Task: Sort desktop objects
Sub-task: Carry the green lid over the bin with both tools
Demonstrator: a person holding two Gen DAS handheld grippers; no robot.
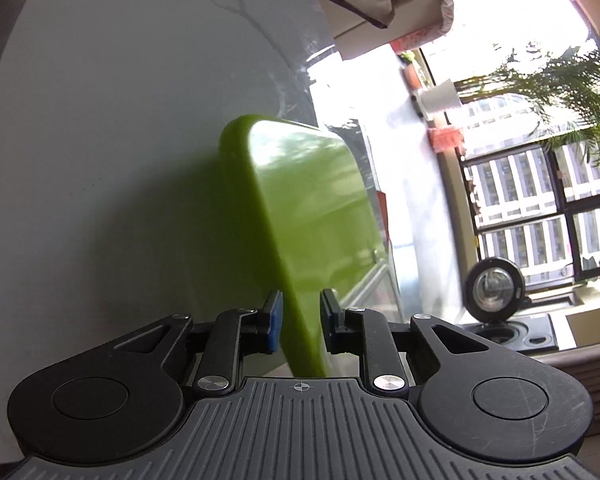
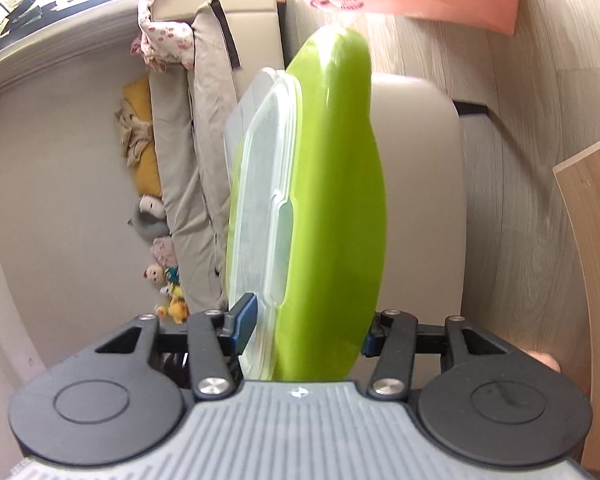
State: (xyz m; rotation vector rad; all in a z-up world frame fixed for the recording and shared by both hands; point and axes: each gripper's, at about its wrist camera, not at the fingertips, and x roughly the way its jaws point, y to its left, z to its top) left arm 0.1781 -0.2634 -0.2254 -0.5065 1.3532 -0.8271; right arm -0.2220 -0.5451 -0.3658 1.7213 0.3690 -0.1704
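We hold the green lunch box (image 2: 332, 184) off the white table (image 1: 100, 120) by both ends: left gripper (image 1: 300, 320) clamps its rim, right gripper (image 2: 308, 328) spans box and clear lid (image 2: 260, 200). We should keep both hands level together.

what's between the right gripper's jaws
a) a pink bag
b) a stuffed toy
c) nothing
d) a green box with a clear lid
d: in the right wrist view the green box with its clear lid stands on edge between the right gripper's pads, which sit against it on both sides.
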